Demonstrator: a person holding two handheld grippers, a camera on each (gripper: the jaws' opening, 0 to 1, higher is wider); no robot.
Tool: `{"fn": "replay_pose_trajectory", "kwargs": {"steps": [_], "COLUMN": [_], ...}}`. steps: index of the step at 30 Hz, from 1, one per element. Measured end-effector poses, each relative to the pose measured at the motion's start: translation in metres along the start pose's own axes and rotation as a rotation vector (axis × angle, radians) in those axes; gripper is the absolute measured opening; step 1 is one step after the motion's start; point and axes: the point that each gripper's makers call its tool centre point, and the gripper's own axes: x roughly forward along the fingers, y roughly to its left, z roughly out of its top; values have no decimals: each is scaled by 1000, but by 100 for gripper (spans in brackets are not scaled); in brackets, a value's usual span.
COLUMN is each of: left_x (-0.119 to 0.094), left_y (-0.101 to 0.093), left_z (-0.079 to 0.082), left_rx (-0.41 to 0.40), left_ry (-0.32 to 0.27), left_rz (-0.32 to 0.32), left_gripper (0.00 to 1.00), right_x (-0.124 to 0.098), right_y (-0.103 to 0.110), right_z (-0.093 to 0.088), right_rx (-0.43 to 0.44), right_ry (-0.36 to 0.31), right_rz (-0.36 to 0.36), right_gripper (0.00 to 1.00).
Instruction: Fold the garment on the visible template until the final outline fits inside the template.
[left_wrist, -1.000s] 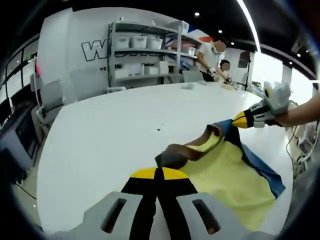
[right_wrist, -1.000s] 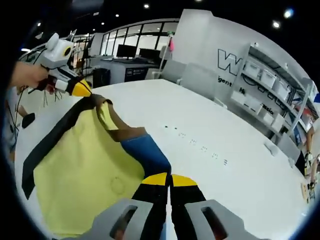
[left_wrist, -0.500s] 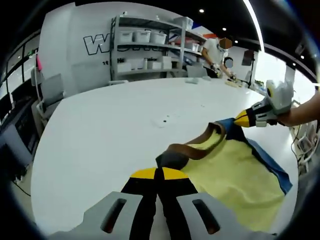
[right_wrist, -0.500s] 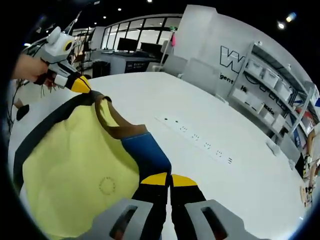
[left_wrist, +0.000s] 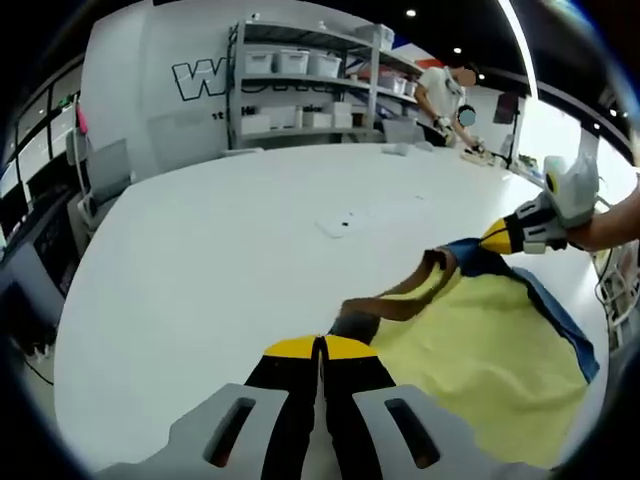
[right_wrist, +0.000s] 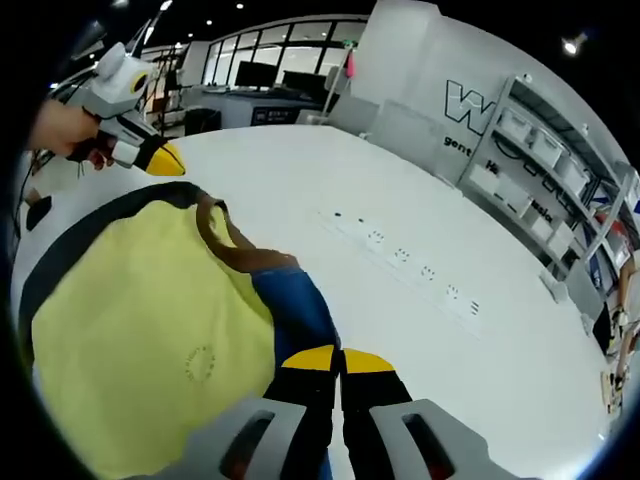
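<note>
**Operator:** State the position of the garment (left_wrist: 480, 340).

**Inspector:** The garment lies on the white counter (left_wrist: 220, 250), spread between the two tools. Its yellow face is up. A blue layer shows along one border, a dark band along another, and a brown strap curves across the near edge.

**Operator:** State the condition of the left tool (left_wrist: 320, 348).

**Inspector:** The jaws are pressed together, with no gap at the yellow tips. In the left gripper view, the grey-brown end of the fabric starts just beyond the tips. In the right gripper view, the tip of this tool stands just beside the dark band. I cannot tell whether any cloth is pinched.

**Operator:** State the condition of the right tool (right_wrist: 340, 358).

**Inspector:** The jaws are closed. The blue layer runs straight into the tips, so this tool grips the garment. In the left gripper view, its tip meets the blue corner, which is raised slightly off the counter.

**Operator:** List the other items.

**Inspector:** A hand (right_wrist: 60, 130) holds the left tool. A row of small sockets (right_wrist: 400, 255) is set in the counter beyond the garment. A shelving rack (left_wrist: 300, 90) with white bins stands behind the counter. A person (left_wrist: 440, 95) stands at the far edge.
</note>
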Motion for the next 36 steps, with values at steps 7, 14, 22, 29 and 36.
{"fn": "replay_pose_trajectory", "kwargs": {"steps": [7,14,22,29,36], "left_x": [-12,-30,-43,-63,-87], "left_y": [-10,-29,-42,-50,-60], "left_z": [5,13,10,3,-3], "left_rx": [26,54,79,89,89], "left_ry": [-4,-22,-27,-40,-52], "left_rz": [-4,-27,-43,-36,-21], "left_gripper": [0,2,7,13,18], "right_x": [-5,-20,-45,-66,-87], "right_y": [4,11,22,29,35], "right_z": [4,7,7,4,7], "right_rx": [-18,-15,3,15,33], "right_ry": [-12,-31,-45,-53,-82], "right_rz": [-1,7,10,0,-5], "right_gripper": [0,8,13,19,24]}}
